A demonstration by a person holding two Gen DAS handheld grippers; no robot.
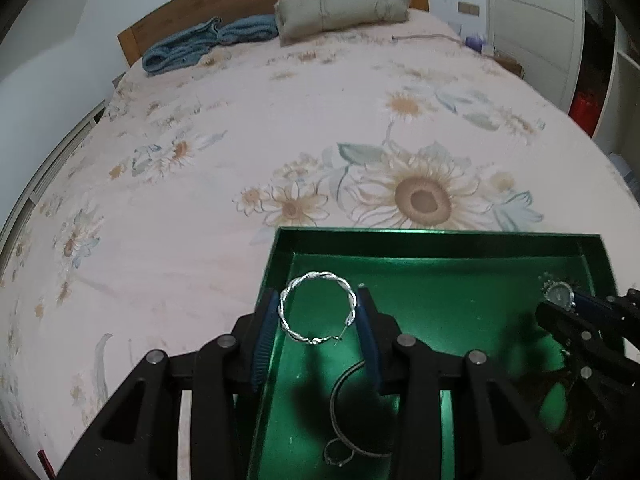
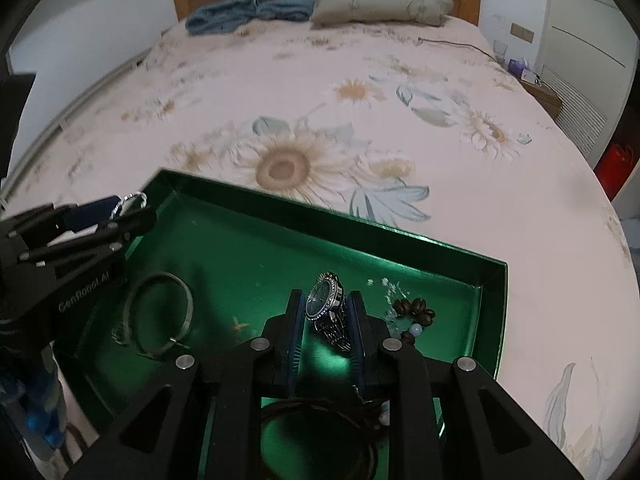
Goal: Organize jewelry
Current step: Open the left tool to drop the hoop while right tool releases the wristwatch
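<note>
A green tray (image 1: 440, 240) lies on the flowered bed; it also shows in the right wrist view (image 2: 280, 216). My left gripper (image 1: 318, 312) is shut on a twisted silver bangle (image 1: 316, 308), held above the tray's left wall; it shows in the right wrist view (image 2: 132, 202) too. My right gripper (image 2: 326, 304) is shut on a silver wristwatch (image 2: 326, 300) with a dark dial, above the tray floor. The watch also shows in the left wrist view (image 1: 558, 292). A plain silver bangle (image 2: 160, 316), a small ring (image 1: 336, 454) and a bead bracelet (image 2: 414, 312) lie in the tray.
The bed (image 1: 240, 140) stretches ahead with a blue knit garment (image 1: 192, 44) and a folded beige coat (image 1: 344, 4) at the wooden headboard. A nightstand (image 2: 540, 88) and white wardrobe (image 2: 588, 40) stand to the right. A dark cord loop (image 2: 320, 432) lies near the tray's front.
</note>
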